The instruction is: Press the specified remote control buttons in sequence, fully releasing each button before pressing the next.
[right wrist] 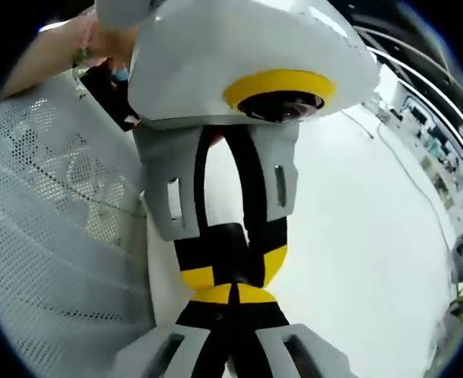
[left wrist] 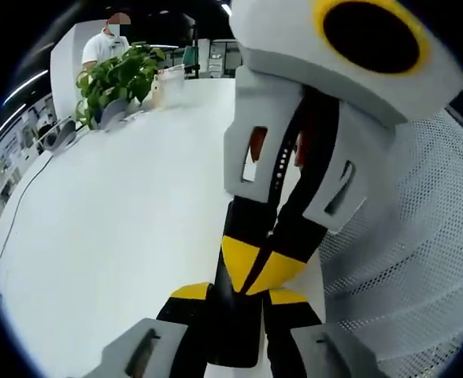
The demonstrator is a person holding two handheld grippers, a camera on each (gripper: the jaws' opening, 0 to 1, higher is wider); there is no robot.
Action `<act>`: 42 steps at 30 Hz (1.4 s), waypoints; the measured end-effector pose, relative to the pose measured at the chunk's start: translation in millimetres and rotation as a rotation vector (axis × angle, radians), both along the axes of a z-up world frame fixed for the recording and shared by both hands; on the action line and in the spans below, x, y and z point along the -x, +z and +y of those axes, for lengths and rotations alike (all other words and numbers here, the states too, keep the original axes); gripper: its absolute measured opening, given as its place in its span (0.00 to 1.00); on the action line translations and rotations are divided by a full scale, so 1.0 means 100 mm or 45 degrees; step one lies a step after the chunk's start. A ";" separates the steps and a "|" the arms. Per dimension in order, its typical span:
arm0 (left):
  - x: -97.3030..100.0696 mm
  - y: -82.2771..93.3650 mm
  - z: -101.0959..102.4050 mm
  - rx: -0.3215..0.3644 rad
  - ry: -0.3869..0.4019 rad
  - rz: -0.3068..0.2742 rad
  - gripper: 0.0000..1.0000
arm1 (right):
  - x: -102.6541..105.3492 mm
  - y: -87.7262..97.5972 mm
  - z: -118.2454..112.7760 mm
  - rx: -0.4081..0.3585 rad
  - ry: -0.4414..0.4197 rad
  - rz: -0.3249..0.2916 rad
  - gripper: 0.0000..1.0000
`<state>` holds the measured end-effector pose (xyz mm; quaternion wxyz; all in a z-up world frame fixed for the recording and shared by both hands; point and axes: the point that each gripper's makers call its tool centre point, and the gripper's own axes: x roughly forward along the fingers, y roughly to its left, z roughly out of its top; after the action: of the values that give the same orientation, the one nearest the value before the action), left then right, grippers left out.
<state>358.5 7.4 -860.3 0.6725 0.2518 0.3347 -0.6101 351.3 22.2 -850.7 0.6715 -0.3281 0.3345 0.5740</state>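
White table (left wrist: 113, 228), green plant (left wrist: 117, 75), yellow-and-black claw (left wrist: 235, 303) tips.

The left grey-plastic gripper with black-and-yellow tips (left wrist: 235, 303) and the matching right grey-plastic gripper (right wrist: 231, 298) point at each other, tip against tip. Just ahead of the left claw, the right one's jaws are drawn together to a single yellow point. The left jaws stand slightly apart; whether they clamp is unclear. Beyond the left gripper, a bare forearm (right wrist: 42, 51) reaches in.
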 end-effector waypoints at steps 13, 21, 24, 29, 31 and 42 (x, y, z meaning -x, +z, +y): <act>0.01 0.00 -0.02 -0.016 -0.020 -0.024 0.25 | -0.01 -0.14 -0.35 0.035 -0.047 0.047 0.30; 0.03 -0.02 0.00 -0.065 -0.047 -0.061 0.26 | -0.09 -0.15 -0.55 0.047 -0.067 0.068 0.24; 0.03 -0.02 -0.01 -0.074 -0.030 -0.055 0.27 | -0.06 -0.15 -0.54 0.024 -0.041 0.076 0.23; 0.06 0.02 -0.01 -0.043 0.087 0.056 0.39 | -0.07 -0.15 -0.53 0.032 -0.033 0.069 0.22; 0.03 0.14 -0.09 0.080 0.114 0.047 0.45 | -0.08 -0.15 -0.54 0.028 -0.037 0.070 0.22; -0.18 1.10 0.04 0.444 0.513 -0.119 1.00 | -0.08 -0.15 -0.53 0.043 -0.043 0.071 0.22</act>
<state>376.6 11.7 -750.4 0.8283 0.0885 0.2366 -0.5000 359.1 -30.6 -865.9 0.6659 -0.3177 0.3683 0.5658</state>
